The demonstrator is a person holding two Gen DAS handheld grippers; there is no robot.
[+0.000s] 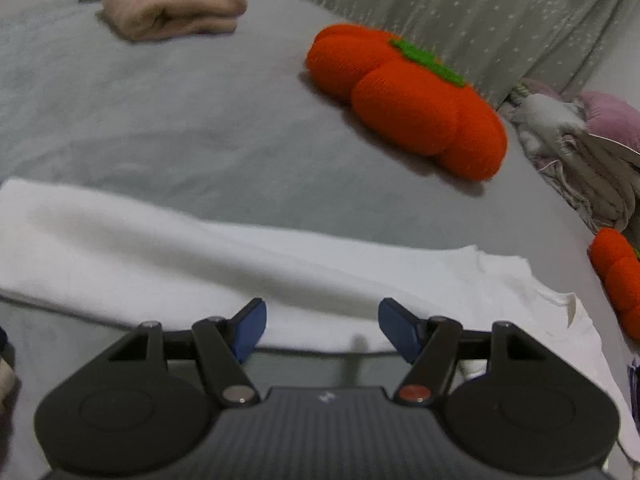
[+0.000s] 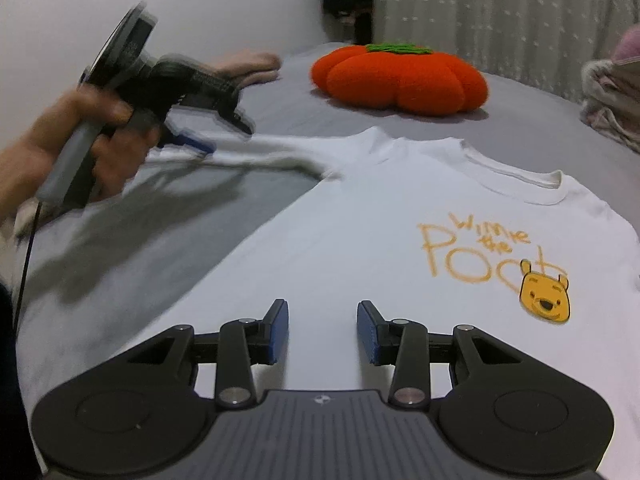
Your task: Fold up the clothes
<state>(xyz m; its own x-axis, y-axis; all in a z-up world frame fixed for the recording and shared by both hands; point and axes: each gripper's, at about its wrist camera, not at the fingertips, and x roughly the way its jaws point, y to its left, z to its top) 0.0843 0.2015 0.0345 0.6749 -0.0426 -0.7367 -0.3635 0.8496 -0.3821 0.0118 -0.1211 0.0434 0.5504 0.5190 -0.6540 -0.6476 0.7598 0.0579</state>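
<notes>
While the left claw (image 1: 322,328) hovers agape over the sleeve (image 1: 160,248), its hand (image 2: 80,148) tilts downward.

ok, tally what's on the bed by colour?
White: 1, long-sleeved T-shirt
Orange: 2, pumpkin cushion, second pumpkin cushion
Pink-beige: 1, folded garment
Total: 4, leaving out the mixed laundry heap at the edge.

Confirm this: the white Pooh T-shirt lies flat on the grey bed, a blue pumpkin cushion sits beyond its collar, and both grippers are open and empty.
One detail is wrong: the pumpkin cushion is orange with a green stalk, not blue, as the right wrist view shows. The rest holds: the white T-shirt lies flat on the grey bed, and the left gripper and right gripper are open and empty.
</notes>
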